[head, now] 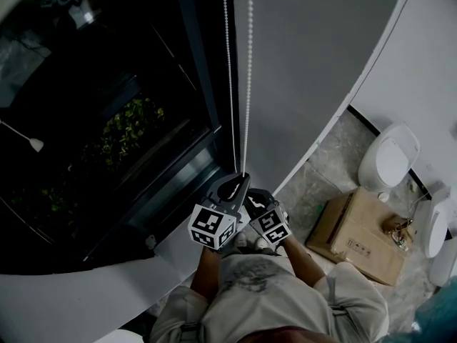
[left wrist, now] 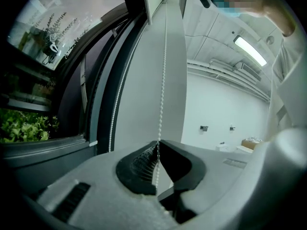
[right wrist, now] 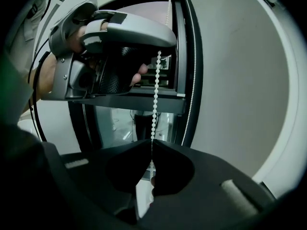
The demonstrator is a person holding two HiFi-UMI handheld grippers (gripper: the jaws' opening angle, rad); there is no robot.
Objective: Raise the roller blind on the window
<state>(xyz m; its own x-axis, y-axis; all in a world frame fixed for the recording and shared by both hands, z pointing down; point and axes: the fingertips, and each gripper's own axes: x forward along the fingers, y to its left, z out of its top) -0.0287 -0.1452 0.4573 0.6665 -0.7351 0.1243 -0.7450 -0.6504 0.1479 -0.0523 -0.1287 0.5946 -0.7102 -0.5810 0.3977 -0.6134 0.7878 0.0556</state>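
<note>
A white bead chain point(head: 248, 84) hangs in two strands beside the dark window point(head: 107, 106). My left gripper point(head: 239, 181) is shut on the right-hand strand point(left wrist: 162, 95), with the beads pinched between its ribbed pads point(left wrist: 144, 159). The other strand point(left wrist: 113, 123) hangs free beside the window frame. Directly below, my right gripper point(right wrist: 152, 143) is shut on the same strand point(right wrist: 155, 104). In the right gripper view the left gripper point(right wrist: 158, 49) sits a short way above it. Both marker cubes point(head: 212, 226) are close together near the person's chest. The blind itself is not clearly visible.
A grey wall point(head: 314, 63) runs right of the chain. Green plants point(head: 128, 127) show through the glass. On the tiled floor at right lie a cardboard box point(head: 360, 234) and white toilet bowls point(head: 389, 156). A pale sill point(head: 64, 299) curves below the window.
</note>
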